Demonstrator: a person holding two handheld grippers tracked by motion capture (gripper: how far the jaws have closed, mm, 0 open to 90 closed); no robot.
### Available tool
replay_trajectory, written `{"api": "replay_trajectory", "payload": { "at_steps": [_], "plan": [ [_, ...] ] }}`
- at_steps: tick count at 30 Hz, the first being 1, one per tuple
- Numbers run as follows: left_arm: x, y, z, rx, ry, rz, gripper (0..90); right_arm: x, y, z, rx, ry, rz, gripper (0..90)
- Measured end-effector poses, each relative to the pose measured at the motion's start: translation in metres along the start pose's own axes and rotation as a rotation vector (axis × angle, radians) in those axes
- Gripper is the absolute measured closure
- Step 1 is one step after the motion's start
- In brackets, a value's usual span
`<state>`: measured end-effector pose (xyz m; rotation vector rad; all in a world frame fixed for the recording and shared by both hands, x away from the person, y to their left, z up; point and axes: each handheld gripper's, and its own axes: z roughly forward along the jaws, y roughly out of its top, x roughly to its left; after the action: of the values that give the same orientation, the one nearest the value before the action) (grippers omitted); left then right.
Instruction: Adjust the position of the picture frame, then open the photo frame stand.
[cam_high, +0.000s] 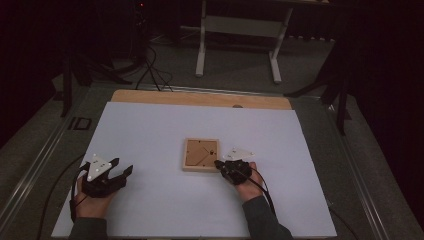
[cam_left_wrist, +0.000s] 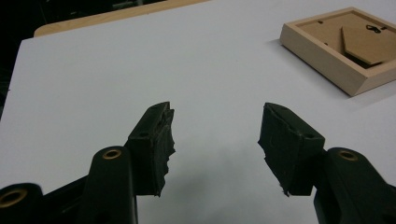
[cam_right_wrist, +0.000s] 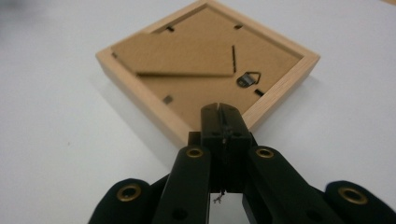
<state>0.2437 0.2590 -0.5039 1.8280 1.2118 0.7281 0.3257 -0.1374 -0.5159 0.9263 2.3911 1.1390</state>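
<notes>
We see a small wooden picture frame (cam_high: 201, 155) lying face down near the middle of the white board (cam_high: 150, 200) that covers the table (cam_high: 200, 99), its brown backing panel turned up. In the right gripper view the frame (cam_right_wrist: 205, 70) shows a folded-flat stand leaf across the backing, a small metal hanger (cam_right_wrist: 247, 78) near one edge, and little dark tabs around the inner rim.

Our right gripper (cam_high: 220, 164) sits at the frame's lower right corner, and the right hand (cam_high: 245, 181) behind it rests low on the board. Its jaws are clenched tight together with nothing between them; in the right gripper view the joined tips (cam_right_wrist: 220, 116) overlap the near corner of the frame, pointing at the backing just inside the wooden rim. Whether the tips actually touch the backing we cannot tell.

Our left gripper (cam_high: 122, 167) is well apart from the frame, off to the left on the bare white board, held by the left hand (cam_high: 92, 200). Its jaws stand released and wide, with only the white surface between the two worn black pads (cam_left_wrist: 161, 144). In that view the frame (cam_left_wrist: 336, 60) lies far off at the upper right
</notes>
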Motion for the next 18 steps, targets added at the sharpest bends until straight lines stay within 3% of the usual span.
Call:
{"api": "replay_trajectory", "payload": {
  "at_steps": [4,18],
  "plan": [
    [0.0007,0.0000,-0.0005,-0.001,0.001,-0.002,43.9,0.0029,-0.0001,-0.0003,0.002,-0.016,-0.033,89.7],
    [-0.0072,0.0017,0.0041,0.006,-0.017,0.022,44.0,0.0014,-0.0025,-0.0005,-0.014,-0.006,-0.014,89.7]
  ]
}}
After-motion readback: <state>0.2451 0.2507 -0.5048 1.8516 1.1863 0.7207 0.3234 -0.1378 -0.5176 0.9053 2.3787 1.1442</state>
